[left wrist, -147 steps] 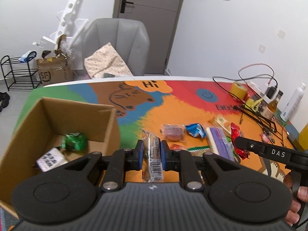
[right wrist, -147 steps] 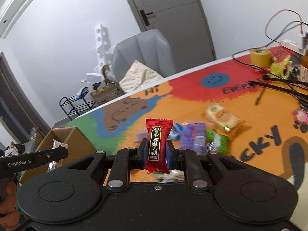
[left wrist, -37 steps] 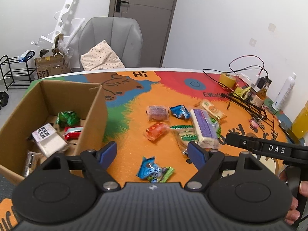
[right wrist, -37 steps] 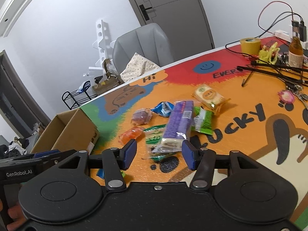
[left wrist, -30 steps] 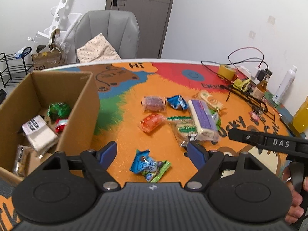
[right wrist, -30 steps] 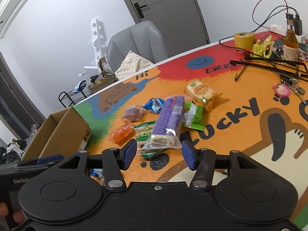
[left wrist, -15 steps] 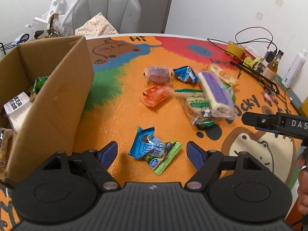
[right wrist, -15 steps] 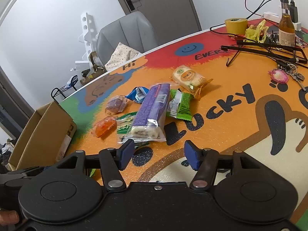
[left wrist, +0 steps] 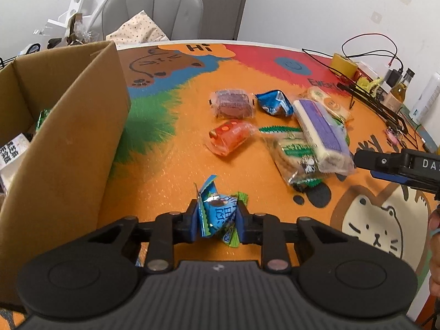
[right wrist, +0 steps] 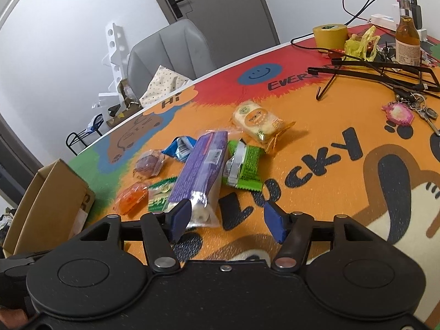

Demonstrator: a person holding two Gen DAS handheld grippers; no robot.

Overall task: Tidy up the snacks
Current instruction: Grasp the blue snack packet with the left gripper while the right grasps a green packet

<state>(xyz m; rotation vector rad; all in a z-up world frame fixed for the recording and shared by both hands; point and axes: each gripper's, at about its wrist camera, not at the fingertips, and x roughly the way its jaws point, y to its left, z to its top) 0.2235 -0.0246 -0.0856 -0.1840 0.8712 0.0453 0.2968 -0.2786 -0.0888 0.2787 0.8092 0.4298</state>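
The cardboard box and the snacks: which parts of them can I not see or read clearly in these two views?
- Cardboard box, left wrist view: its near wall and the frame edge hide most of the contents.
- Blue and green packet: the left gripper, just closed on it, covers its sides.
- Green biscuit pack: partly under the purple pack.
- Purple pack, right wrist view: label blurred, near end behind the open right gripper.

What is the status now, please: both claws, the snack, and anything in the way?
Left claw just closed on blue snack packet. Right claw open, purple snack bar between its fingers, not gripped. Cardboard box close beside; nothing blocking.
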